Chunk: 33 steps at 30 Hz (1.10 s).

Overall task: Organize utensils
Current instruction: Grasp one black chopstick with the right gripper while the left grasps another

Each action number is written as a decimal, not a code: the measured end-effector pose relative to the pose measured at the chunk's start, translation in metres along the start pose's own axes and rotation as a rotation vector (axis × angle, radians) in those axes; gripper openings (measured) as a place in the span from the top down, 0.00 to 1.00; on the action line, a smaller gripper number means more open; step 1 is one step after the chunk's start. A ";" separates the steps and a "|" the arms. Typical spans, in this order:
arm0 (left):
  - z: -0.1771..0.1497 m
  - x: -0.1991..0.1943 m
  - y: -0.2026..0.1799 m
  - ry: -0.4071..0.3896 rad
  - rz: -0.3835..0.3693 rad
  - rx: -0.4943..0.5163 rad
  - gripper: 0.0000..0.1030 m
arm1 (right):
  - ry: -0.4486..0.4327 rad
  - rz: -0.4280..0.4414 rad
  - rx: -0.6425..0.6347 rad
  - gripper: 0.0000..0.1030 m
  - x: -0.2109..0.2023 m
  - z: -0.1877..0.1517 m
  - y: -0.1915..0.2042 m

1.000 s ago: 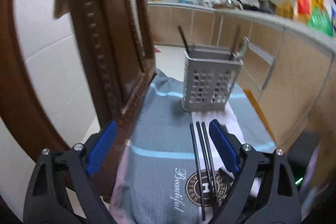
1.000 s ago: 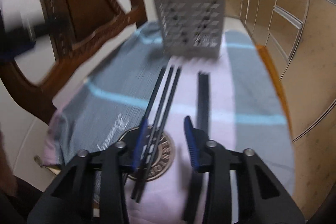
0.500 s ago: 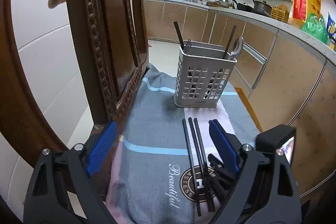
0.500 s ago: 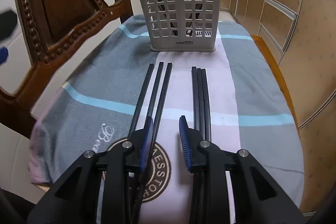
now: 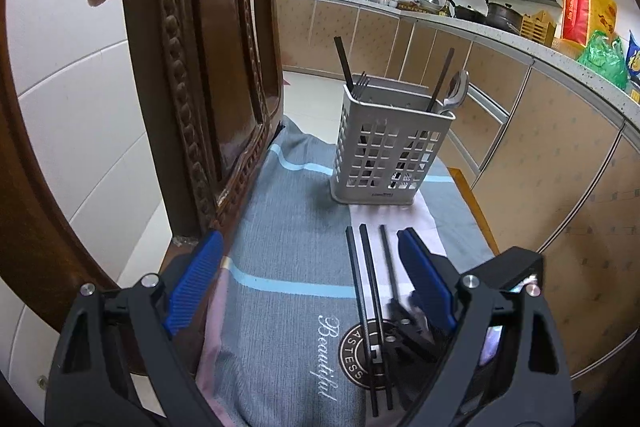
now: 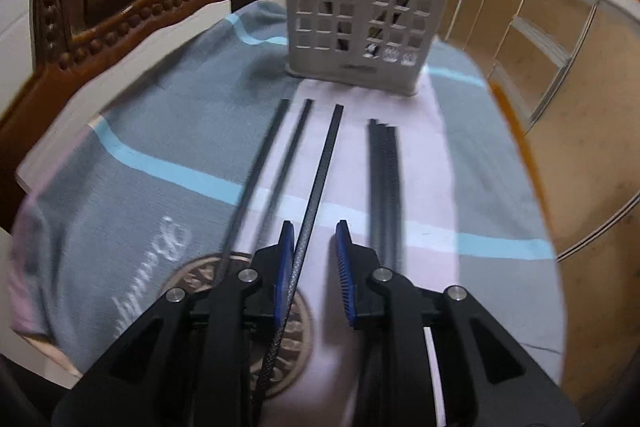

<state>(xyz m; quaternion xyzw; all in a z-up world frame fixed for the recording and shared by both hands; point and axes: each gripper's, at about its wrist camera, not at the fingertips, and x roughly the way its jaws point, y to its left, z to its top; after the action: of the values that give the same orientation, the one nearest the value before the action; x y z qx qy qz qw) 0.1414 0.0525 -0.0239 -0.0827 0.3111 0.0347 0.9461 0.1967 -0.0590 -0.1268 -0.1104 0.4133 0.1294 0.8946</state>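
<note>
Now the right gripper (image 6: 314, 263) has just been closing around one chopstick (image 6: 320, 179) on the cloth (image 6: 160, 131); it touches the left pad, the right pad is still apart. Next the jaws must clamp it, then lift it to the far basket (image 6: 360, 7). Meanwhile the left gripper (image 5: 308, 279) hangs wide open, empty.

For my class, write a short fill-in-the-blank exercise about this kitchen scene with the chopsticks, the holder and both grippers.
1. The grey utensil holder stands on a striped ____.
2. Left of the right gripper, ____ loose chopsticks lie side by side.
3. One black chopstick lies between the right gripper's ____ pads.
4. The left gripper is wide ____.

Missing words: towel; two; blue; open
</note>
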 end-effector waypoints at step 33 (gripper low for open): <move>-0.051 0.147 -0.037 0.403 0.041 0.140 0.47 | -0.068 0.206 0.144 0.79 -0.039 0.007 -0.043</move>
<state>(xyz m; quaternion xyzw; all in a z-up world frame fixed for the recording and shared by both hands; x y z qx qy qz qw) 0.2344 0.0092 -0.1467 -0.0155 0.4971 0.0150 0.8674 0.1910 -0.1031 -0.0884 0.0017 0.4000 0.1942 0.8957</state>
